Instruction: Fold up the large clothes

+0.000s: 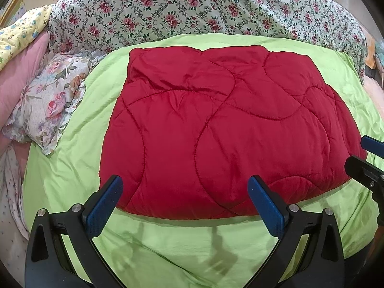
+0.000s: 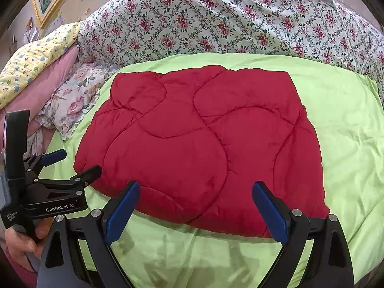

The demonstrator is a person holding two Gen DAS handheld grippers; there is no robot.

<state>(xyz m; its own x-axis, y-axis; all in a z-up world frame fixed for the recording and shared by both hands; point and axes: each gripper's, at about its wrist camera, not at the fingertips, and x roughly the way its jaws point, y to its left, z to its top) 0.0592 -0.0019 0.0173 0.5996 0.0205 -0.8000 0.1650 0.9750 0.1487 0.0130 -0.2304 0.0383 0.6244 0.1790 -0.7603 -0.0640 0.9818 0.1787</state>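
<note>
Floral quilt (image 1: 192, 7), floral pillow (image 1: 52, 98)

A bed carries everything, spread with a lime-green sheet (image 2: 336, 124). Directly on the sheet lies 1 folded red quilted comforter (image 2: 199, 144). Beyond the comforter a rose-print duvet (image 2: 216, 24) is heaped; left of the comforter rests a floral pillow (image 2: 74, 100).
</note>
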